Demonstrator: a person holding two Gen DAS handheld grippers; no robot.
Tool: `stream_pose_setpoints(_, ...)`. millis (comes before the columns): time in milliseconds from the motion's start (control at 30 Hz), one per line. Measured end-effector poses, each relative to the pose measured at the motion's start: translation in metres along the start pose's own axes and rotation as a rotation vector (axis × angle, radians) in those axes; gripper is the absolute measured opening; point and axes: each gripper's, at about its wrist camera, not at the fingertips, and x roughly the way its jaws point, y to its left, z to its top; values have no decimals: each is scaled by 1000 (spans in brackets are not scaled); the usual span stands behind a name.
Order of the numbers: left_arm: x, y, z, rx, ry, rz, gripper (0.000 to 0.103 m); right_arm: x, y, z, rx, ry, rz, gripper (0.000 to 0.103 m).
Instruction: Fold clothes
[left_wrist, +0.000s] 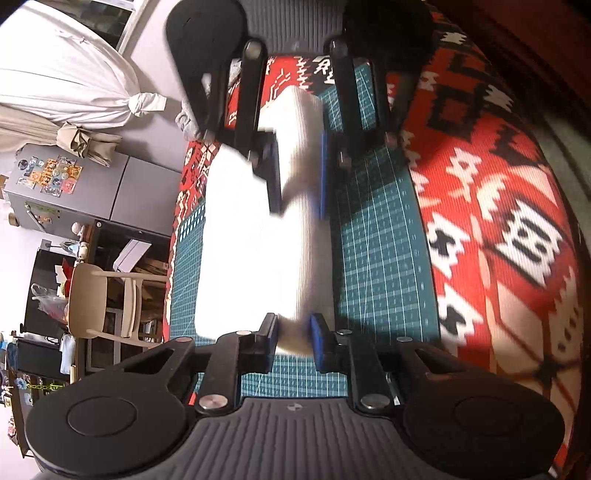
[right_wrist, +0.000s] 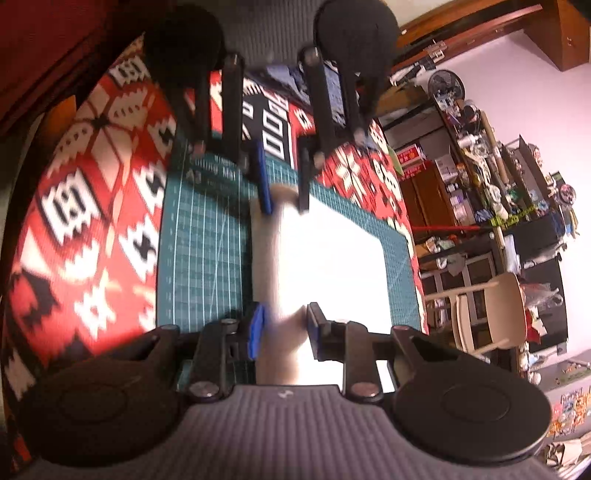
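Observation:
A white cloth (left_wrist: 240, 240) (right_wrist: 332, 258) lies on a green cutting mat (left_wrist: 376, 251) (right_wrist: 203, 258), and one long edge is lifted into a thick rolled fold. My left gripper (left_wrist: 295, 328) (right_wrist: 285, 206) is shut on one end of that fold. At the opposite end, my right gripper (right_wrist: 286, 314) (left_wrist: 299, 206) is shut on the fold, facing the left one. Both sets of blue-padded fingers have cloth between them. The rest of the cloth lies flat and is overexposed, so its folds are hard to read. Both views are motion-blurred.
The mat sits on a red, black and white patterned blanket (left_wrist: 498, 221) (right_wrist: 92, 221). Beyond the table edge are a cream chair (left_wrist: 96, 295) (right_wrist: 498, 314), a grey fridge with stickers (left_wrist: 74, 184), a tied white bag (left_wrist: 55, 74) and cluttered shelves (right_wrist: 480, 166).

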Motion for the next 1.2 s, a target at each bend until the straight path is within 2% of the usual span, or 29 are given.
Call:
stream_pose_setpoints(233, -3, 6, -16, -15, 45, -15, 14, -27, -6, -39, 82, 64, -31, 27)
stream_pose_setpoints(300, -5, 9, -17, -53, 42, -33, 15, -37, -8, -50, 124, 87, -43, 27)
stream_pose_setpoints(333, -7, 10, -16, -80, 37, -46, 16, -41, -9, -55, 146, 98, -47, 28)
stream_pose_setpoints(433, -10, 14, -15, -158, 21, -82, 37, -54, -15, -76, 226, 123, -50, 34)
stream_pose_setpoints(667, 3, 15, -12, -229, 8, -98, 38, -67, -23, -106, 402, 173, -40, 34)
stream_pose_setpoints(700, 5, 16, -12, -234, 8, -103, 38, -68, -23, -108, 422, 176, -36, 34)
stream_pose_setpoints(833, 10, 19, -12, -258, 9, -124, 16, -61, -33, -114, 510, 160, 21, 34)
stream_pose_setpoints(967, 14, 17, -11, -247, 10, -121, 6, -51, -46, -121, 636, 140, 102, 33)
stream_pose_setpoints(1133, 14, 13, -13, -237, 9, -102, 4, -36, -55, -131, 760, 121, 185, 30)
stream_pose_setpoints(1200, 16, 14, -14, -243, 16, -94, 4, -33, -56, -134, 785, 111, 198, 20)
